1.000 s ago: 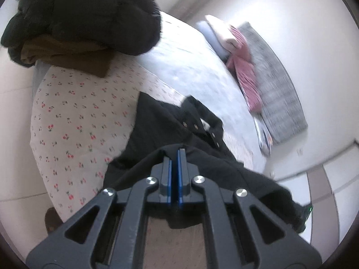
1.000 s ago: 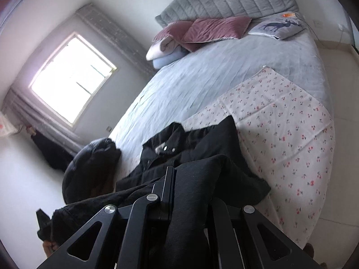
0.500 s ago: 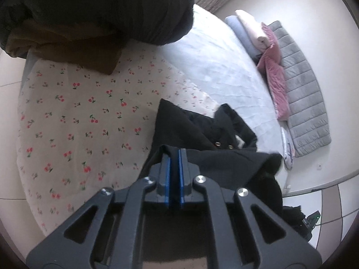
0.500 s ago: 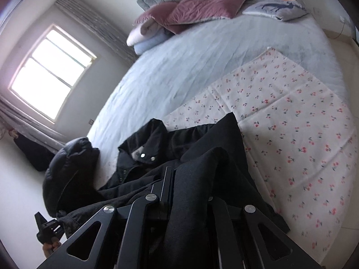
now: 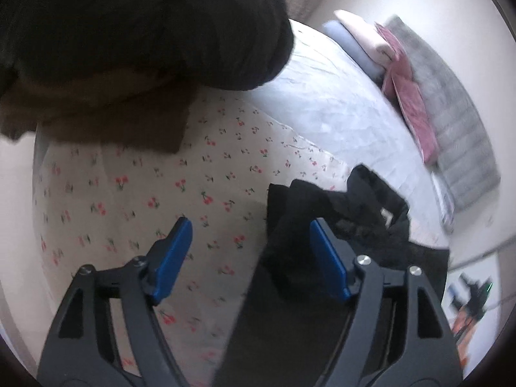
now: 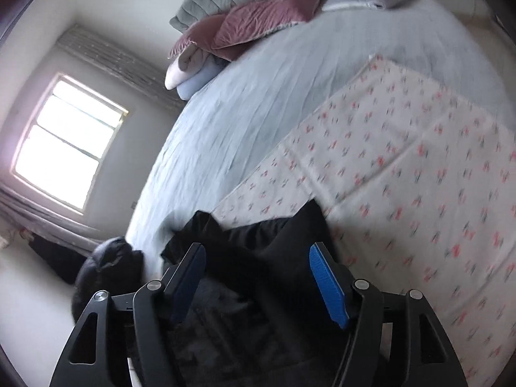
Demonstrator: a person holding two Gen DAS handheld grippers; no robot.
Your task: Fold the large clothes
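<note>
The black coat, which was pinched in both tools half a second ago, is now released: the left gripper is seen with its blue pads spread wide apart, and the right gripper is likewise parted, nothing being held between either pair of fingers. The coat is left bunched on the cherry-print sheet near the foot of the bed (its collar end is turned toward the pillows), with dark cloth lying under and just beside both tools. A pile of other clothes is kept well apart at the sheet's far edge. The laying-down appears finished, so a fresh grasp is judged necessary before any fold is made.
</note>
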